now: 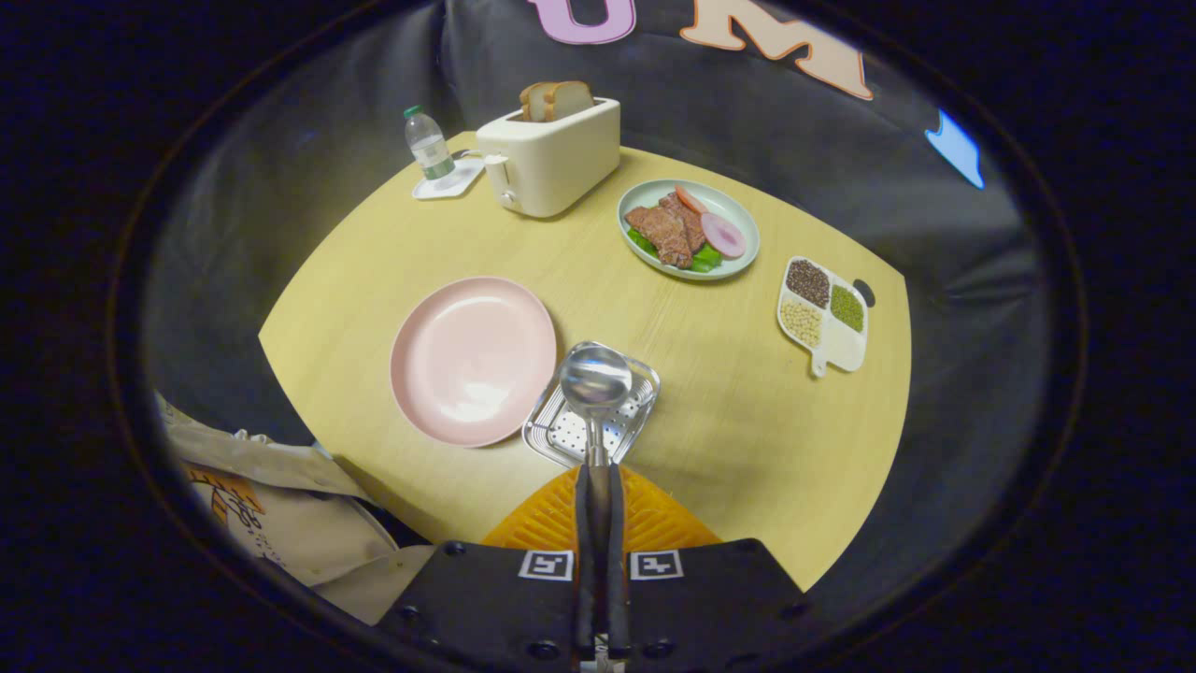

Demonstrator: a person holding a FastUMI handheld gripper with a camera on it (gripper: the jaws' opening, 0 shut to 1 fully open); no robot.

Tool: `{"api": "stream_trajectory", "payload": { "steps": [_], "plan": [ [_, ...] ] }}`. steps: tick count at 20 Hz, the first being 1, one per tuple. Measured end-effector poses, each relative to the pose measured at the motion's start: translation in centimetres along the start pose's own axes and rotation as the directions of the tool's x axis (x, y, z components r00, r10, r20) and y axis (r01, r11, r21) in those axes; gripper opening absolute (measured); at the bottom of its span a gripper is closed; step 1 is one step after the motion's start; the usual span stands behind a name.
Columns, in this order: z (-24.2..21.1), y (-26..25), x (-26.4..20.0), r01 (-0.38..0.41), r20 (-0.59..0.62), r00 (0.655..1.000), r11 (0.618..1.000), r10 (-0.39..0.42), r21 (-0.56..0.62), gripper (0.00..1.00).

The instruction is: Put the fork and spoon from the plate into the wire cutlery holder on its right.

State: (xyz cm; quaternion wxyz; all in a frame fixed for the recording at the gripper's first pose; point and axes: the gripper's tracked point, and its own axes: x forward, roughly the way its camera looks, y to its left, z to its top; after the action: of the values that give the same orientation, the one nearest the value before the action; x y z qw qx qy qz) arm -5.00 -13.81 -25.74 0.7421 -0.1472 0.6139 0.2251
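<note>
A pale wooden table (729,411) in front of dark cloth, seen from above the gripper. Counting now: one pink plate (472,360), bare inside; one wire holder (561,435) just to its right, touching or nearly touching the plate's rim; one spoon (595,383). The gripper (599,486) is clenched on the spoon's handle, both fingers pressed together around it. The spoon's long axis runs straight ahead from the fingers, bowl at the far end, handle back between them, and the bowl hangs over the holder. Whether it touches the holder, I cannot tell.

Further out: one toaster (551,154) with two slices of bread (556,99) standing in its slots; one small bottle (428,142) upright on a white tray (448,179) beside the toaster; one pale green dish (689,229) holding meat, green leaves and pink slices; one white divided tray (824,316) with dark grains, green grains and pale grains in three compartments, the fourth bare. Beside the fingers, off the table's near edge, lies a beige cloth (280,505).
</note>
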Motion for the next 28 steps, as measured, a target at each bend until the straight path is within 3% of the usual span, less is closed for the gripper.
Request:
{"api": "stream_trajectory", "payload": {
  "steps": [6,14,23,28],
  "plan": [
    [-0.8,-1.0,1.3,-0.006,-0.072,0.997,1.0,0.005,-0.01,0.08],
    [0.5,-0.5,1.9,-0.038,-0.048,0.998,0.998,0.04,0.043,0.13],
    [2.1,1.1,1.3,-0.063,0.062,0.997,0.989,0.056,0.132,1.0],
    [3.9,3.2,0.5,-0.038,0.206,0.979,0.986,0.004,0.16,1.0]
  ]
}}
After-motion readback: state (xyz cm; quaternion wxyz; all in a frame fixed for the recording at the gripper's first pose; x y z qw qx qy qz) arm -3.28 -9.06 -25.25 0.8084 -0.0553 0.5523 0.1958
